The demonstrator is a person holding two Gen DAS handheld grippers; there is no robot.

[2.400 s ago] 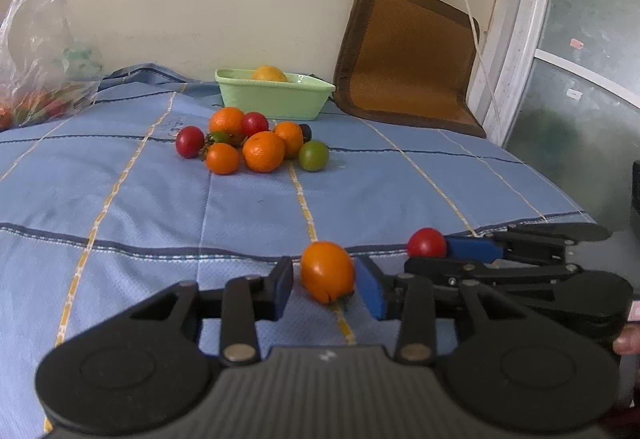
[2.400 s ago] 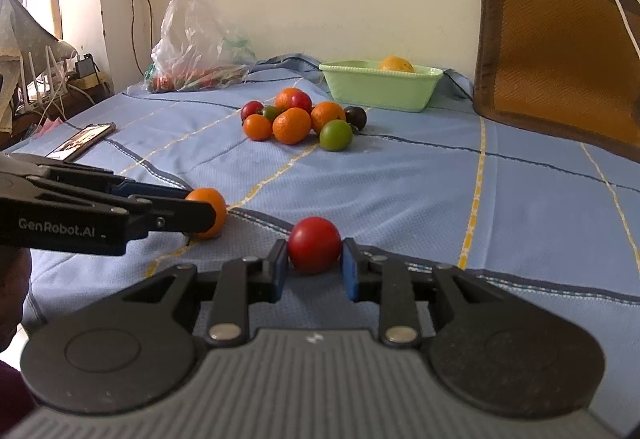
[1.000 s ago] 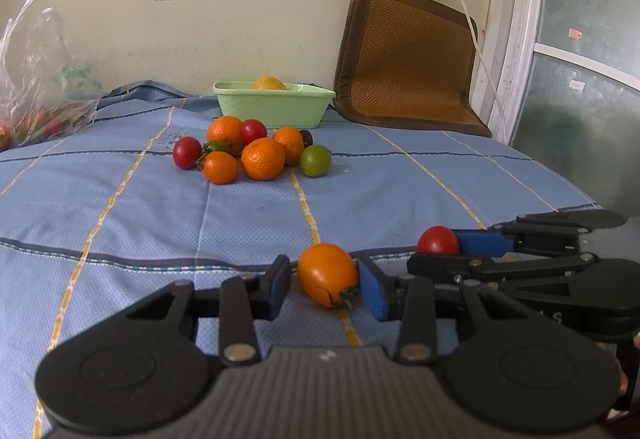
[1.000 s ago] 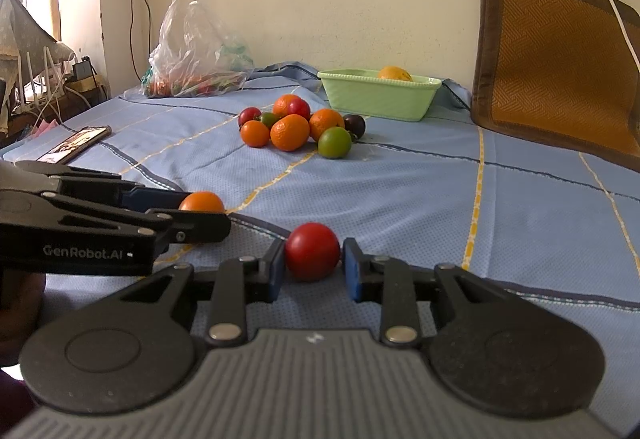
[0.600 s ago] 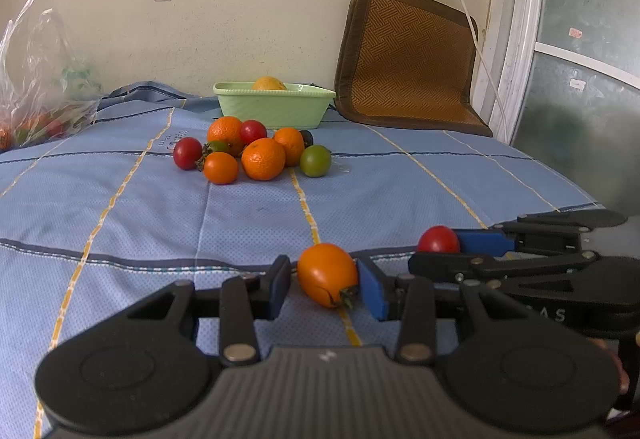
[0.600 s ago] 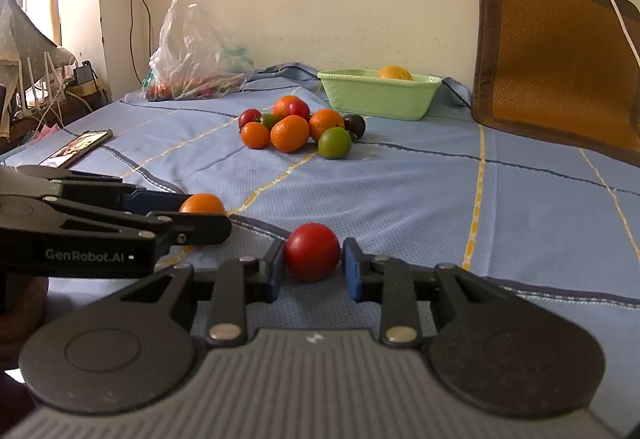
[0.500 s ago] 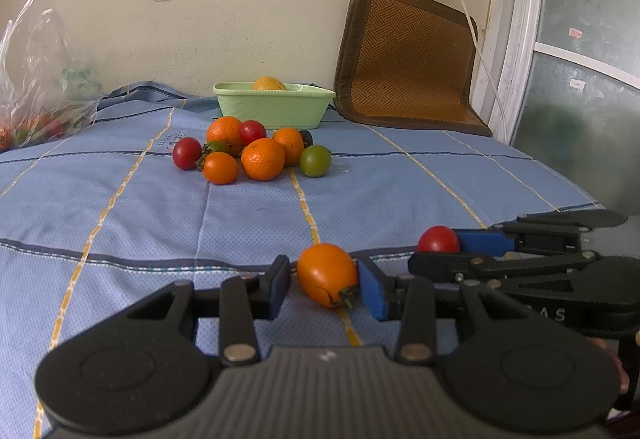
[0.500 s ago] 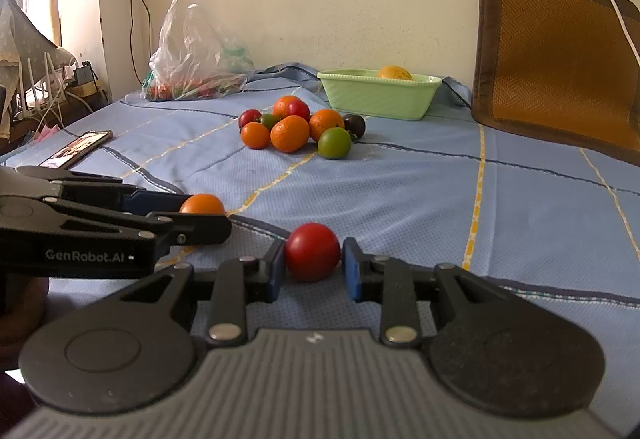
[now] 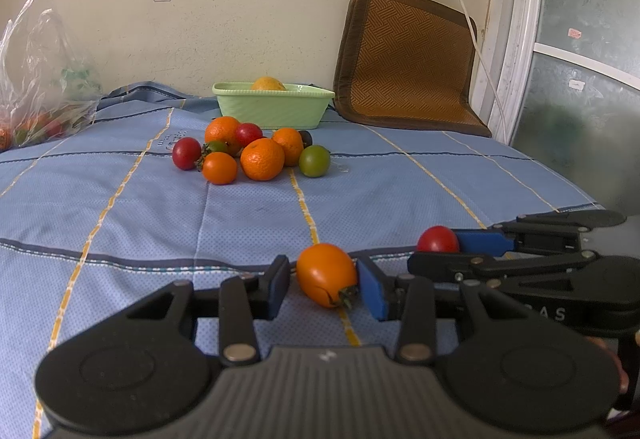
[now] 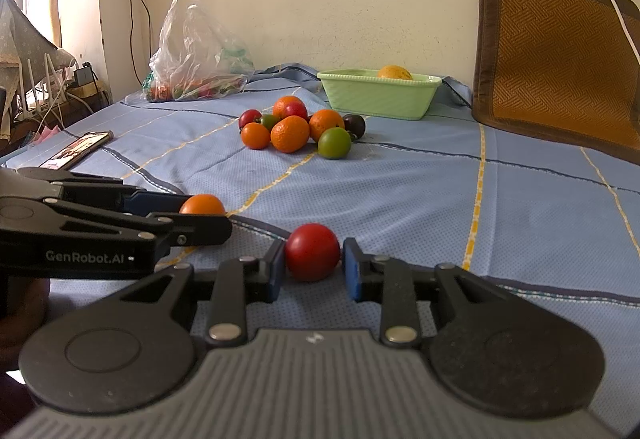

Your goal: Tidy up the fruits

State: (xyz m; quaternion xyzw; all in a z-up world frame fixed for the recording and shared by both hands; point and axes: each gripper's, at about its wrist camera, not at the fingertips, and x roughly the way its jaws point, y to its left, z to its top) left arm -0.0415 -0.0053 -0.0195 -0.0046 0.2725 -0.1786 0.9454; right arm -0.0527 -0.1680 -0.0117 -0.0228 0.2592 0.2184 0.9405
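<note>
Fruits lie in two places on the blue bedspread: a cluster far ahead and two single pieces between the grippers' fingers.

From the left wrist camera, the left gripper holds an orange tomato between its blue pads, the stem end turned toward the camera and the right pad. The fruit sits low over the cloth; whether it rests on it I cannot tell. To the right, the right gripper comes in from the side, its narrow jaws closed on a red tomato. Farther off, the fruit pile holds oranges, small red tomatoes and one green one, packed touching each other. Behind it stands a green basin with one yellow-orange fruit inside. A woven brown mat leans on the wall at right, and a clear plastic bag sits at far left.

From the right wrist camera, the red tomato is gripped between the right gripper's pads. The left gripper reaches in from the left, clamped on the orange tomato. The pile lies ahead with a dark fruit at its right edge, the basin beyond, the bag to the left, and a phone flat near the bedspread's left edge.
</note>
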